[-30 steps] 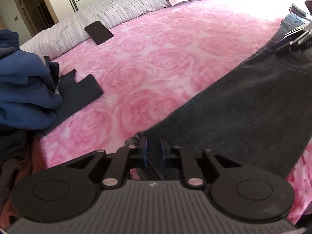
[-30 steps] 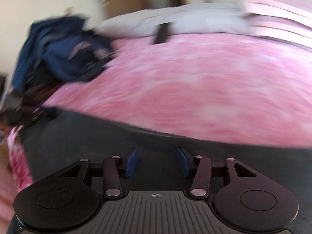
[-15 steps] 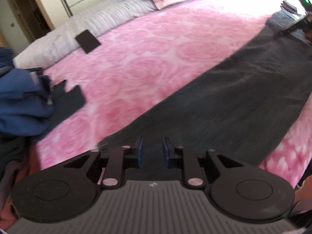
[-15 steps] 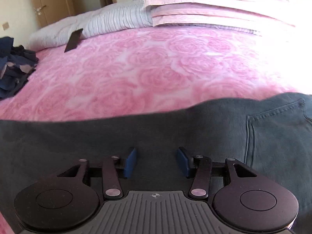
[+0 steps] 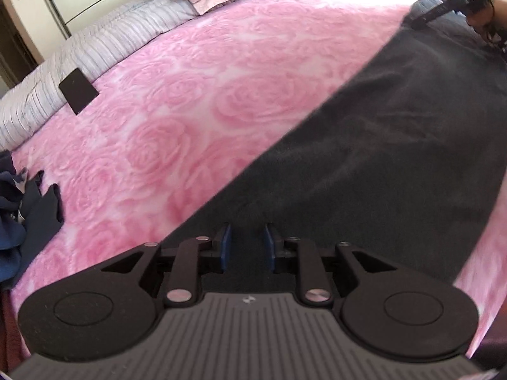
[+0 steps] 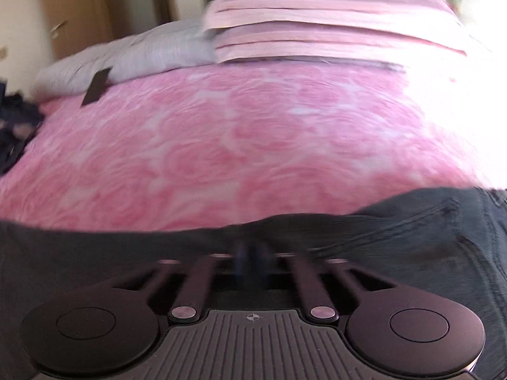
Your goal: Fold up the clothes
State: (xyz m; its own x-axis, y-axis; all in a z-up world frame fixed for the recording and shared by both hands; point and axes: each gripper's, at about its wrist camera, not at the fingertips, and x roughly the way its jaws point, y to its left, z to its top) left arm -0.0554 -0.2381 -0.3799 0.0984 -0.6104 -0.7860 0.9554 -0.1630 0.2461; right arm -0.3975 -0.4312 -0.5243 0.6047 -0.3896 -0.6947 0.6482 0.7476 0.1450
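Dark grey jeans (image 5: 396, 145) lay spread flat along the near edge of the bed. A stitched back pocket (image 6: 443, 237) faced upward near the right end.

Left claw (image 5: 245, 247) has been opened a bit, blue pads now apart over the dark jeans (image 5: 396, 145), nothing gripped; hem no longer pinched. Right claw (image 6: 250, 256) has been snapped closed at jeans' far edge; view blurred.
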